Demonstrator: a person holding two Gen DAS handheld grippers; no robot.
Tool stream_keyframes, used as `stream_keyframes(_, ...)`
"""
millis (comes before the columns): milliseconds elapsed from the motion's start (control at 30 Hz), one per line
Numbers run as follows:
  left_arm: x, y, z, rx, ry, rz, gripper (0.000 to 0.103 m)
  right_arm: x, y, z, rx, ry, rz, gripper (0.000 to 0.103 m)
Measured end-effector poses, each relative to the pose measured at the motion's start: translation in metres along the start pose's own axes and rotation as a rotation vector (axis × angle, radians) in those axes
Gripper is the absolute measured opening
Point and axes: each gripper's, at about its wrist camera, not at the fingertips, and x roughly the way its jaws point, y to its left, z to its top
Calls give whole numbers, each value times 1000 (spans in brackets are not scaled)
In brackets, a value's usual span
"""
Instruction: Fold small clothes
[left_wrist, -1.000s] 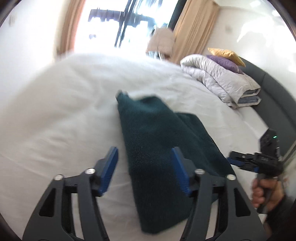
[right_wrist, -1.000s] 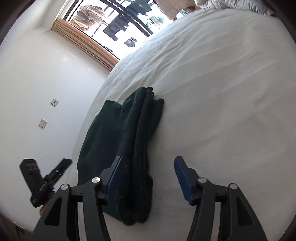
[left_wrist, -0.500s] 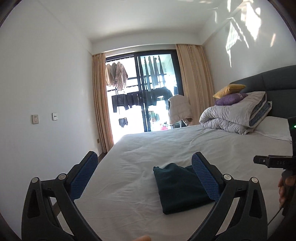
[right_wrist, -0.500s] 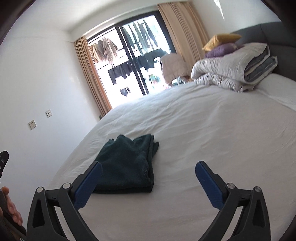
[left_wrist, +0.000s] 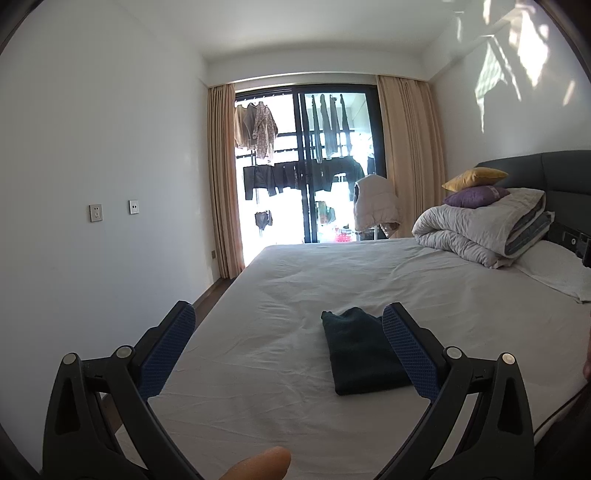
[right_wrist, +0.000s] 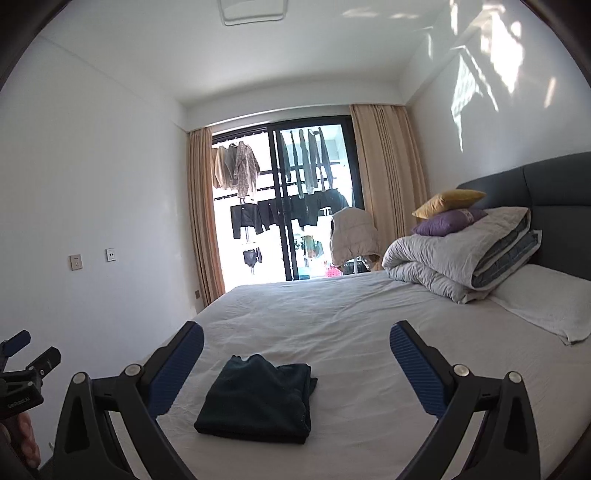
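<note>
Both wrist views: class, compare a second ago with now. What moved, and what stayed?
Both tongs, left and right, backed away from the folded dark green fleece garment, rose and opened wide, empty. The garment stayed folded on the white bedsheet.

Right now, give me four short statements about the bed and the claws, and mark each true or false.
1. The dark green garment lies folded on the white sheet. True.
2. The right claw is clamped on the garment. False: it is open and clear of it.
3. A yellow cushion sits on top of a purple cushion. True.
4. The left claw holds a sock. False: it is open and empty.
</note>
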Motion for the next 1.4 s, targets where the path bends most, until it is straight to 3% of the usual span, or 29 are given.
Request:
stream_keyframes(100,-8,2,3,-13,45,-3,103,-4,13,5,-17,14,17,103)
stream_keyframes(233,-3,3,-7,-62,128,-32,103,1,25,-13,-46,75,12,103)
stream_keyframes(500,34,-4,-57,-82,305,-14,103,30,21,-81,-24,285,-17,103)
stream_keyframes(733,76,-11,-100,-66,478,22,103,42,24,-107,-24,394,-27,103)
stream_keyframes(1067,107,-20,-132,-49,556,5,103,49,33,-125,-16,471,-3,103)
stream_keyframes(1400,111,-22,-135,-57,571,2,103,53,36,-138,-4,531,17,103)
